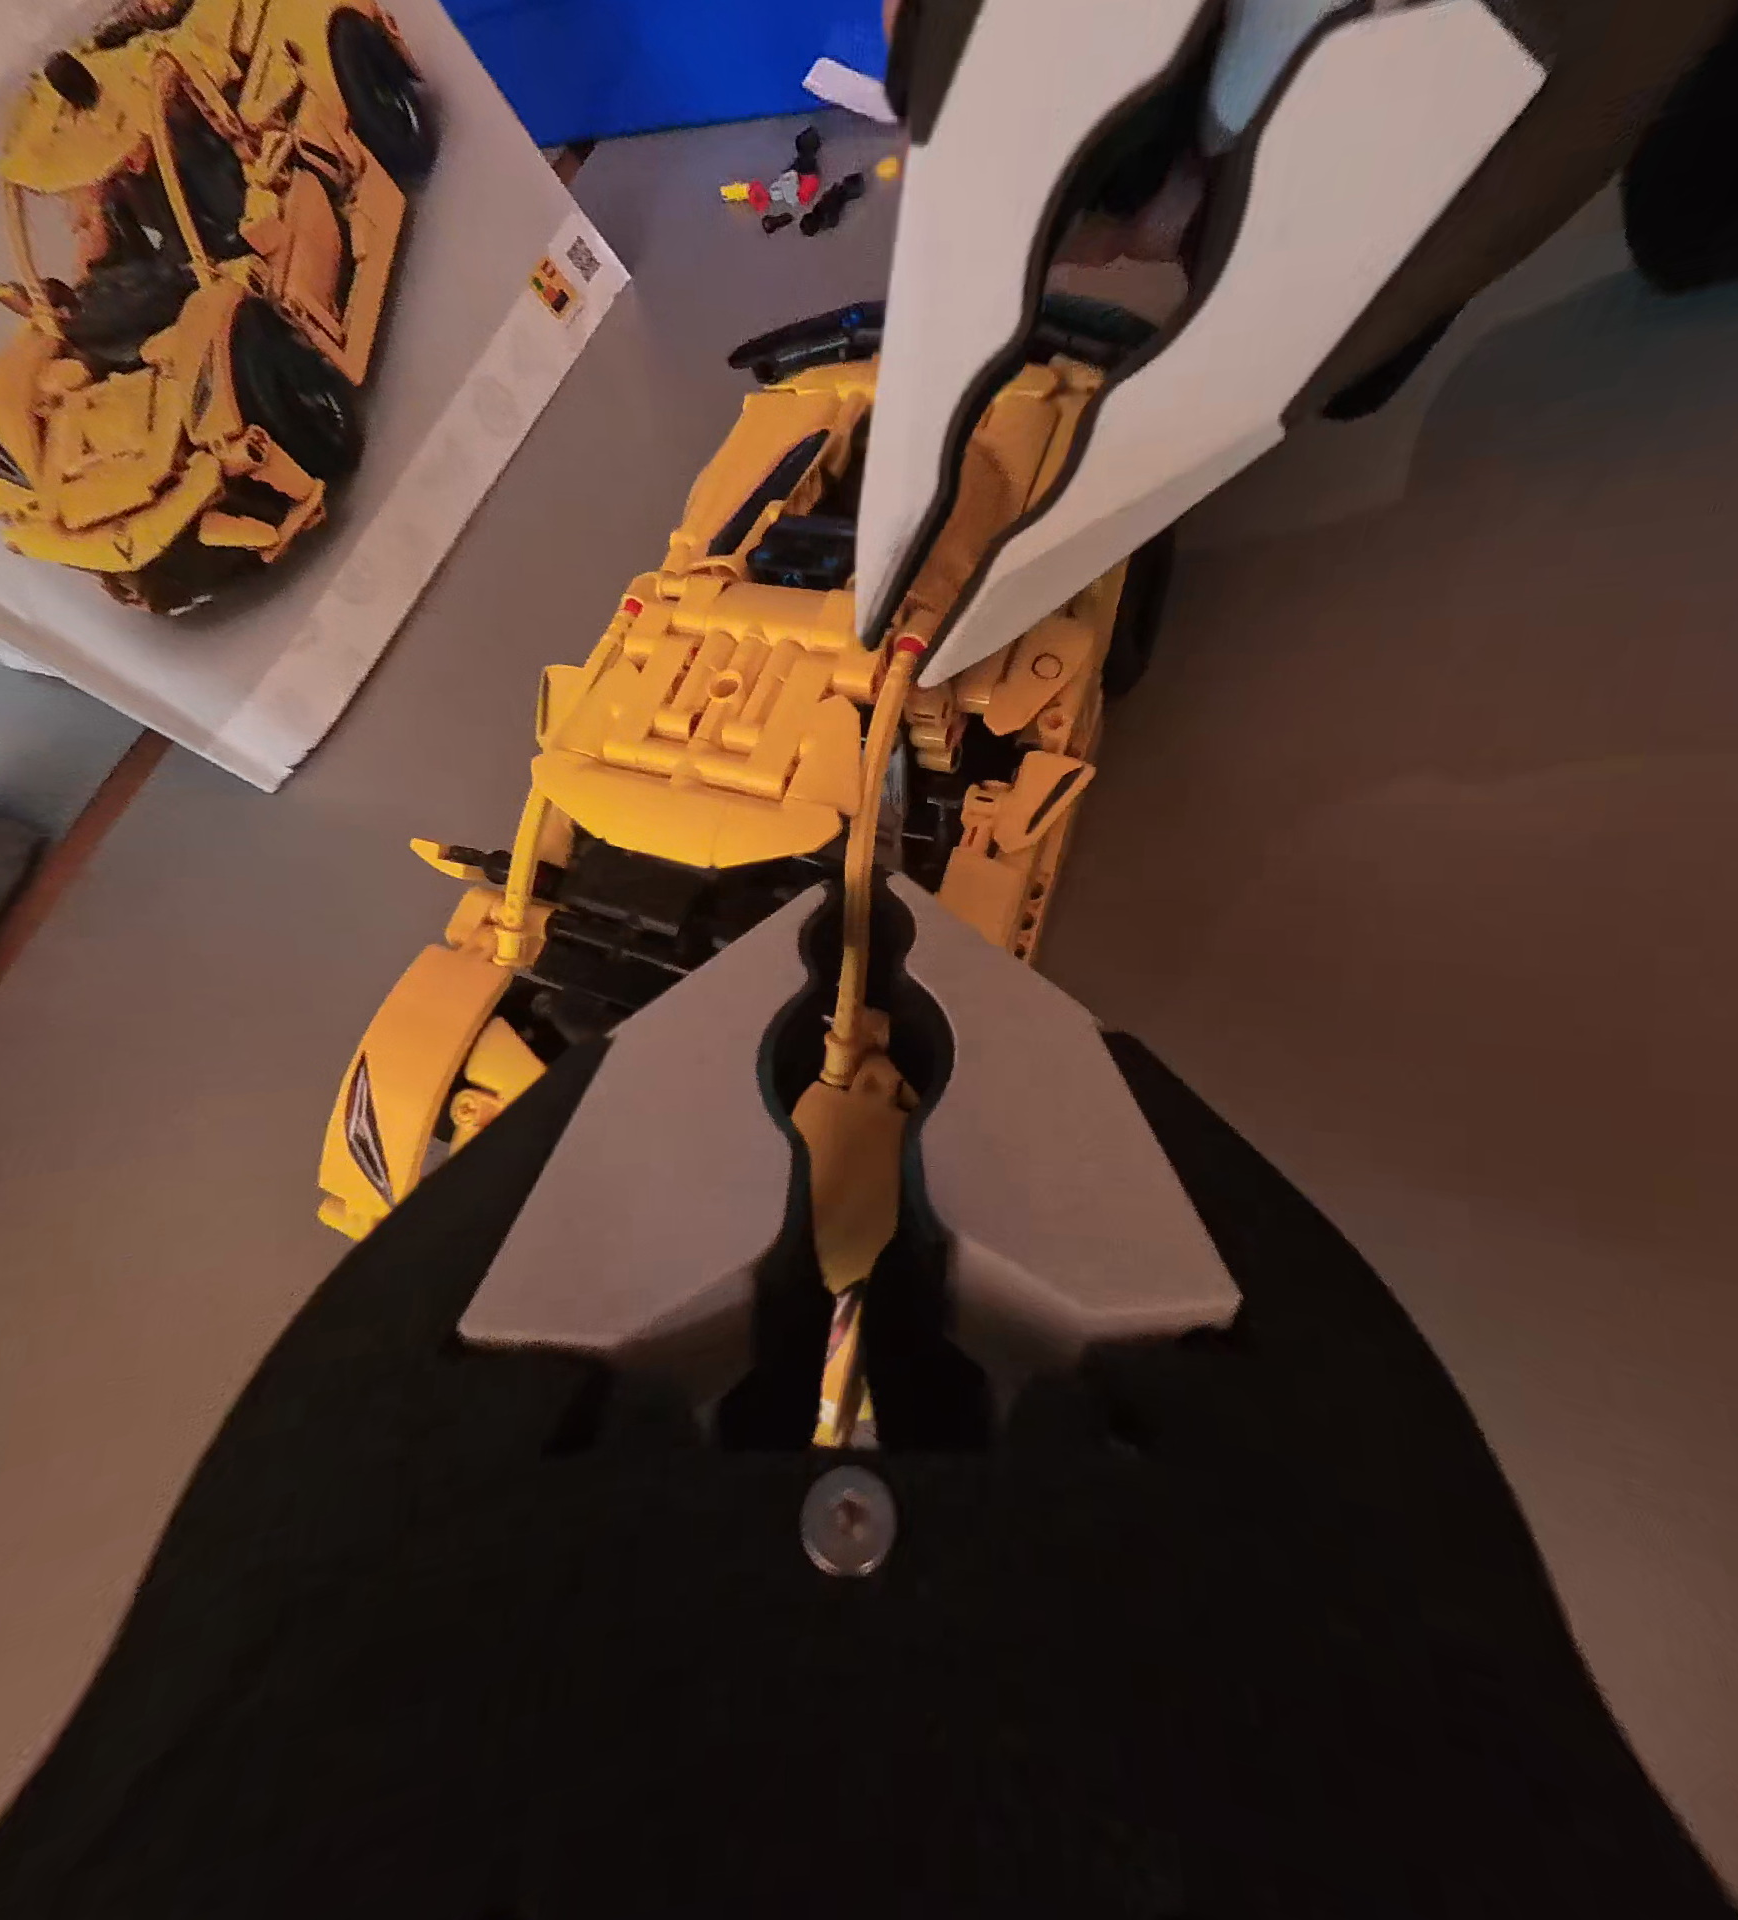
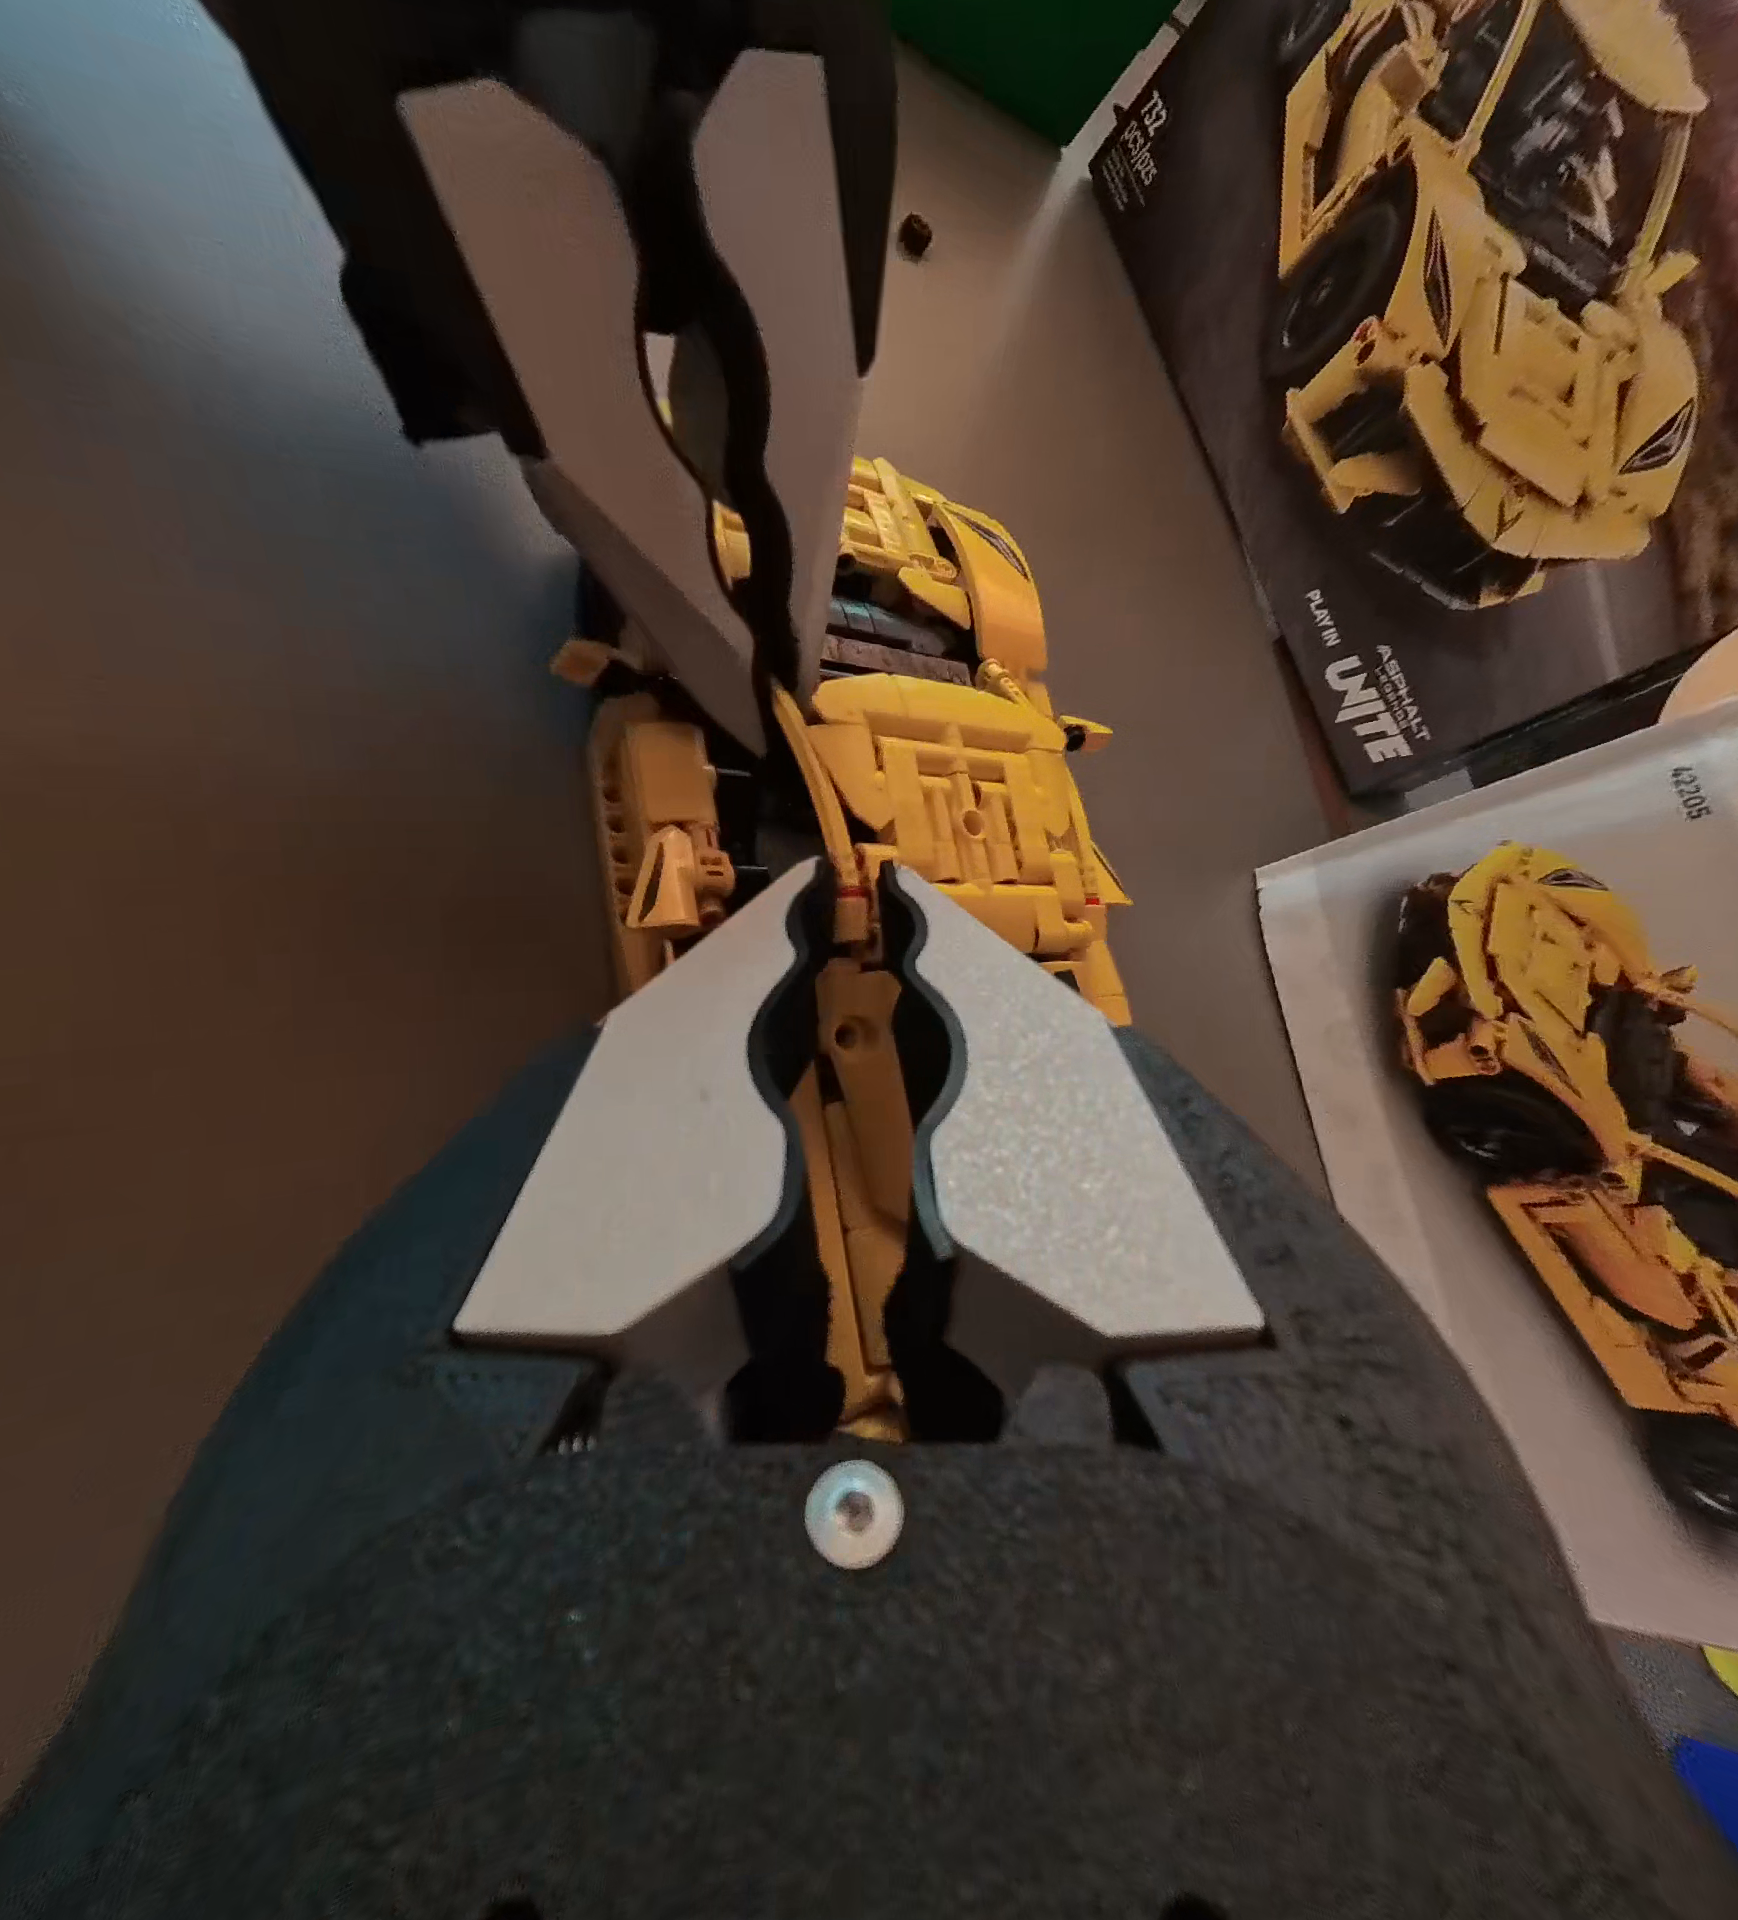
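A yellow brick-built sports car stands on the grey table, also in the right wrist view. A thin yellow bendy rod arches along one side of its roof. My left gripper is shut on the rod near its front end, by the windscreen. My right gripper comes in from the top of the left wrist view and is shut on the rod's red-banded rear end. In the right wrist view the right gripper pinches that end of the rod, and the left gripper faces it.
An instruction booklet showing the same car lies at the left, also in the right wrist view. The dark set box lies beyond it. Several small loose parts lie behind the car, near a blue container. My hands' fingertips stand some 4 cm from each other.
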The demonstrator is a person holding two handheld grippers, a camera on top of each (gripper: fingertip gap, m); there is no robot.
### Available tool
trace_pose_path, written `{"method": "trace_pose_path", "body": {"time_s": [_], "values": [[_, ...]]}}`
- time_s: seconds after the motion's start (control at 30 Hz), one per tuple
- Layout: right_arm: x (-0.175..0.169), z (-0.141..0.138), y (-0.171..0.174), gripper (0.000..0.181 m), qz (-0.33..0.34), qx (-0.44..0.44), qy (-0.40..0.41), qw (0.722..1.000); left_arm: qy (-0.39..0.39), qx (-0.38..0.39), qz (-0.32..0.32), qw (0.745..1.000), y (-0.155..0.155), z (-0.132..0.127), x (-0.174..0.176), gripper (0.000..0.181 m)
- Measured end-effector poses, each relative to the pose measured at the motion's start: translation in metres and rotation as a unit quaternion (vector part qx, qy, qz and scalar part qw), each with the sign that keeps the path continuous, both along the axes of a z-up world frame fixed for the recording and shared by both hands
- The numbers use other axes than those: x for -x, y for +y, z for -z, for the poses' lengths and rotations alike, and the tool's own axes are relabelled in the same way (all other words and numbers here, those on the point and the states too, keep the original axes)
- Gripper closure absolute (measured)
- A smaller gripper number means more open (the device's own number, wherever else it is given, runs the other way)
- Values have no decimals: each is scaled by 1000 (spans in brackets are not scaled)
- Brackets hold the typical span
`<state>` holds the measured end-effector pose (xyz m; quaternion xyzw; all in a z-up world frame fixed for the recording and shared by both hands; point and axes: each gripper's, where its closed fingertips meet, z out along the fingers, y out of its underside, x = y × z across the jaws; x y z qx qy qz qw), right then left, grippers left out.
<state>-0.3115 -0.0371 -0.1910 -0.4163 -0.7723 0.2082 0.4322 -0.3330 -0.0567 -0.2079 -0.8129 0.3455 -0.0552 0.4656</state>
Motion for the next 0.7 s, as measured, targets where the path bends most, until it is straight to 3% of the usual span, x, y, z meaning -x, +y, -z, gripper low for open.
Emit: {"method": "trace_pose_path", "body": {"time_s": [0.23, 0.33, 0.43, 0.5, 0.7], "values": [[-1, 0, -4, 179, -11, 10, -4, 1000, -25, 11, 19, 999, -6, -1, 6, 178], [-14, 18, 1, 181, -5, 21, -69, 997, -32, 19, 11, 999, -8, -1, 17, 178], [-7, -3, 0, 181, 4, 32, -18, 999, -42, 26, 18, 999, -10, -1, 16, 178], [-5, -13, -8, 170, -8, 53, 5, 999, -37, 17, 24, 999, -9, -1, 9, 178], [6, 3, 1, 161, 15, -36, -11, 999, -59, 25, 25, 998, -8, -3, 4, 178]]}}
